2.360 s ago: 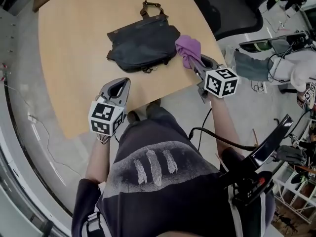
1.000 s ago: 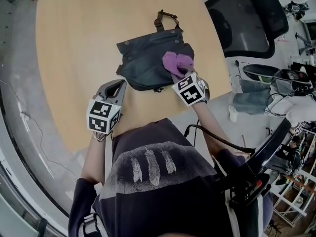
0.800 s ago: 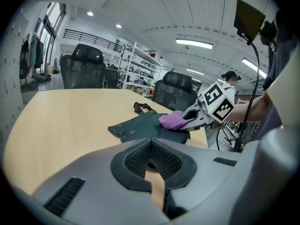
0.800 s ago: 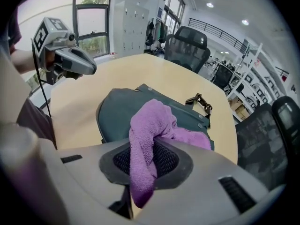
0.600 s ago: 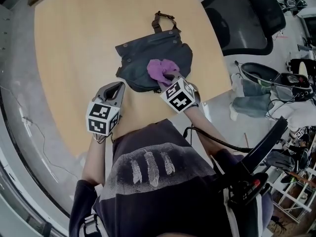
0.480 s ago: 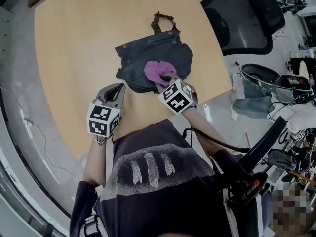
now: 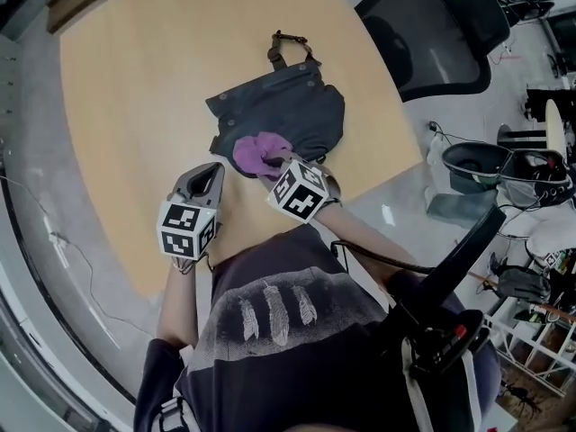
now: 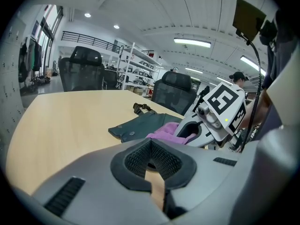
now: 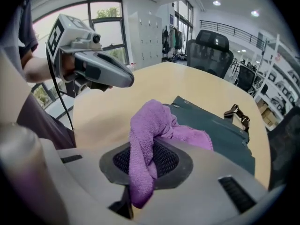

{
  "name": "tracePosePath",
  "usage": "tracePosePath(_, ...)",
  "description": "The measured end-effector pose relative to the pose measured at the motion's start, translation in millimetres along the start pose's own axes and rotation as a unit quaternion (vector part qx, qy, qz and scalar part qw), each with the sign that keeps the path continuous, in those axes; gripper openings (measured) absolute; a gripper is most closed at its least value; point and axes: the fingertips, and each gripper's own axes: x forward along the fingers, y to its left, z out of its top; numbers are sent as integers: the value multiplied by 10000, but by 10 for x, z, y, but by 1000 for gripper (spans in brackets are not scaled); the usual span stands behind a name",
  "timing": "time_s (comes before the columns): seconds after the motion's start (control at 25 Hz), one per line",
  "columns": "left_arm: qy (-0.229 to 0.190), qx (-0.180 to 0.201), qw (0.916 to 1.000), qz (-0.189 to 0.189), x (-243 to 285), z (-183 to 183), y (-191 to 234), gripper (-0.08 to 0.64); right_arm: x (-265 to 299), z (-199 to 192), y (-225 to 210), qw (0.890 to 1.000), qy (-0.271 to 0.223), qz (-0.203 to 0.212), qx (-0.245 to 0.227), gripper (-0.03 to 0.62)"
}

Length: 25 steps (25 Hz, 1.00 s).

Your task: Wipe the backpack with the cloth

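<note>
Head view: backpack [image 7: 286,111] upper-center on table [image 7: 135,88]; cloth [image 7: 256,154] on its lower-left edge, right tool [image 7: 270,163] grasping it.
Left gripper view: left tool [image 8: 152,165] clenched, empty, off the backpack, so the unpinned backpack may slide.
Right gripper view: thin pinch; cloth could slip out.

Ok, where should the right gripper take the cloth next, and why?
Probably sweep it across the backpack toward the strap: the right gripper holds the cloth at its near edge, and the rest of the fabric lies uncovered.
</note>
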Motion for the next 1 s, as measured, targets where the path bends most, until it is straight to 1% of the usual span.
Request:
tracePosePath(0.12, 44, 7, 10000, 16, -22, -19, -9, 6, 37, 60, 96, 9998, -74, 196, -10, 57)
tracePosePath(0.28, 78, 56, 10000, 24, -32, 6, -32, 6, 32, 125, 140, 9983, -249, 491, 181, 57)
tracePosePath(0.4, 80, 72, 9999, 90, -11, 37, -12, 6, 57, 259, 234, 9941, -443, 947, 276, 57)
tracePosePath(0.44, 66, 63, 9999, 135, -10, 48, 8, 6, 79, 305, 263, 9929, -470, 1064, 261, 57)
tracePosePath(0.48, 45, 45, 9998, 186, -14, 58, 32, 6, 109, 345, 271, 9928, -460, 1096, 144, 57)
tracePosePath(0.56, 13, 6, 9996, 280, -33, 70, 79, 6, 186, 406, 227, 9938, -417, 1015, -163, 57)
tracePosePath(0.72, 26, -59, 9992, 385, -66, 32, 117, 6, 282, 476, -16, 9960, -409, 746, -290, 57)
tracePosePath(0.8, 36, -103, 9991, 414, -67, 5, 125, 6, 323, 475, -158, 9969, -332, 530, -485, 57)
tracePosePath(0.88, 44, -134, 9990, 428, -64, -15, 128, 6, 371, 451, -242, 9965, -232, 416, -690, 57)
tracePosePath(1.0, 22, -153, 9990, 431, -42, 7, 144, 6, 389, 439, -348, 9970, -222, 389, -624, 57)
